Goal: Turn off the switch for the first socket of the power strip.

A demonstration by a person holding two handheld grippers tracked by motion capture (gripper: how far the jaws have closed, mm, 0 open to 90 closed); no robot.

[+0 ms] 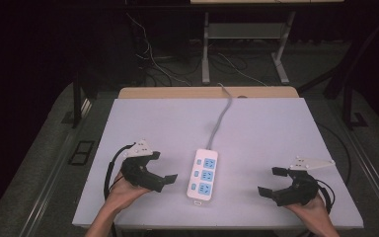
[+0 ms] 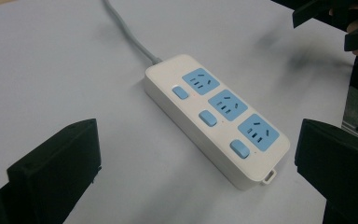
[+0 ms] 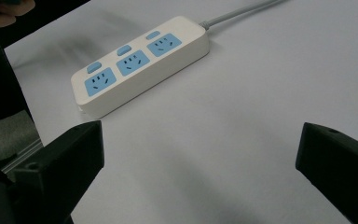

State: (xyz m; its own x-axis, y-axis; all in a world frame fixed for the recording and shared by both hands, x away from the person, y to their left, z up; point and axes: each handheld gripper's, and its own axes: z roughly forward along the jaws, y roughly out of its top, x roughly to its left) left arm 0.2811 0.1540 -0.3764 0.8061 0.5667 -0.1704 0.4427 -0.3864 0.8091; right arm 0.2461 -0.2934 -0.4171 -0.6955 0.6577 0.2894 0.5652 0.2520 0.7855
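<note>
A white power strip [image 1: 203, 174] with three blue sockets and three blue switches lies flat near the front middle of the white table [image 1: 276, 133]. Its grey cable [image 1: 220, 120] runs toward the far edge. My left gripper [image 1: 162, 168] hovers just left of the strip, open and empty. In the left gripper view the strip [image 2: 216, 119] lies ahead between my wide-apart black fingers [image 2: 58, 170]. My right gripper [image 1: 271, 181] is farther off to the strip's right, also open and empty. From the right gripper view the strip [image 3: 140, 63] lies ahead to the left, beyond the fingers [image 3: 338, 163].
A wooden strip [image 1: 207, 92] borders the table's far edge. Beyond it, on the dark floor, stand metal desk legs [image 1: 206, 54] among loose cables [image 1: 153, 61]. Bare white tabletop stretches behind and to either side of the strip.
</note>
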